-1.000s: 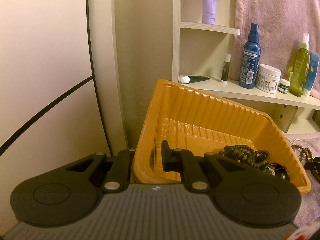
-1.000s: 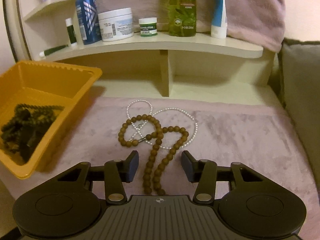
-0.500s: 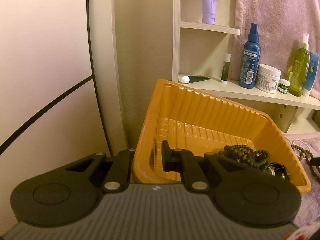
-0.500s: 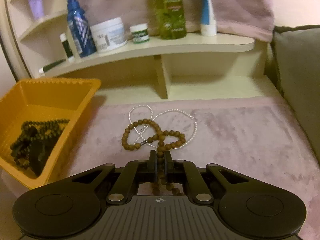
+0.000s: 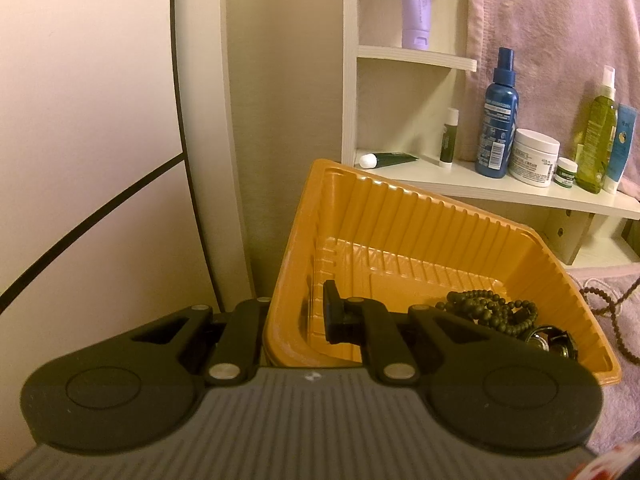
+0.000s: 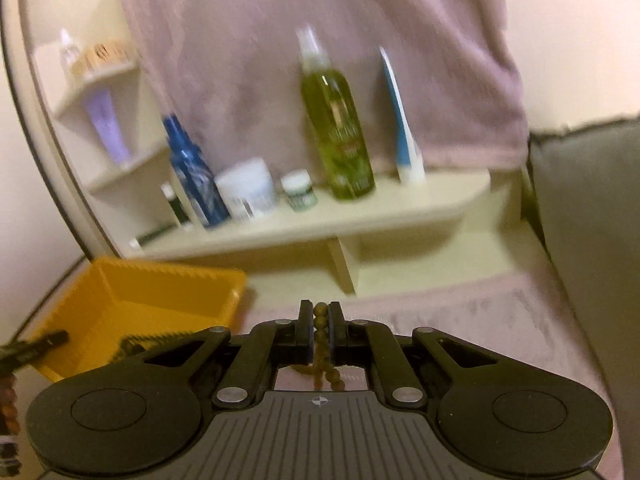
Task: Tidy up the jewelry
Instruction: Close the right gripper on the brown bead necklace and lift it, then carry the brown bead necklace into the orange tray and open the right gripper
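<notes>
Carrying the brown bead strand (image 6: 320,330) across to the orange tray (image 5: 440,240) calls for a smooth lift, high enough that the dangling loops clear the rim and don't snag the pearl string on the pink cloth (image 6: 480,320). My right gripper (image 6: 319,332) is pinched tight on those beads. My left gripper (image 5: 296,316) clamps the tray's near wall, steadying it, with dark beads (image 5: 488,312) already inside.

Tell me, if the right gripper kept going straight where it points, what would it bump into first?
Probably the cream shelf unit. The right gripper, shut on the brown bead strand, points over the pink cloth toward the shelf's upright divider. Depth is hard to judge, since the picture is blurred.
</notes>
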Demonstrator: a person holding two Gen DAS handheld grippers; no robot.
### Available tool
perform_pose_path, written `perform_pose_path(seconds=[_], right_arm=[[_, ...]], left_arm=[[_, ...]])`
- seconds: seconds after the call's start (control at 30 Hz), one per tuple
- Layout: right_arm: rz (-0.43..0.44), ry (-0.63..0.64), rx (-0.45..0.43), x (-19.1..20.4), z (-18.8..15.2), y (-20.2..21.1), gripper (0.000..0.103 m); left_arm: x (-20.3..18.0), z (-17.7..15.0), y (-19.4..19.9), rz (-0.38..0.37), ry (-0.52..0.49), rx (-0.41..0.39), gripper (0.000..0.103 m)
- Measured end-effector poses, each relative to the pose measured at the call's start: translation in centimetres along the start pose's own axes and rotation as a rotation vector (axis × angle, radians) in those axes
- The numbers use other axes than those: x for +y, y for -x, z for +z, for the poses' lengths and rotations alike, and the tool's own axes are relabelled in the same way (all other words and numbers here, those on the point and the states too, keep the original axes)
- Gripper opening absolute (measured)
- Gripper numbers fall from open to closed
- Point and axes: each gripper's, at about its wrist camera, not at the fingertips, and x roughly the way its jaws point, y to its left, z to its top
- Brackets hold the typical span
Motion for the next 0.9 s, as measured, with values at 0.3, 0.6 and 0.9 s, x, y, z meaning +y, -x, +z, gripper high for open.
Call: perform_pose_path(seconds=[0.3,0.6,0.9], right_arm=[[0.063,0.065,-0.087,2.9,3.7,3.0,0.006],[0.079,0.104,-0.126,4.7,5.7,4.5,0.006],[0.120,0.137,-0.151,7.0,7.2,5.0,0.006]], left_arm=[[0.0,0.1,0.3,-0.004,0.002,-0.008,0.011],[0.1,0.2,0.5,-0.014,0.003,-0.012,0.011],[0.2,0.3,0.6,-0.024,0.007,-0.018,0.011]])
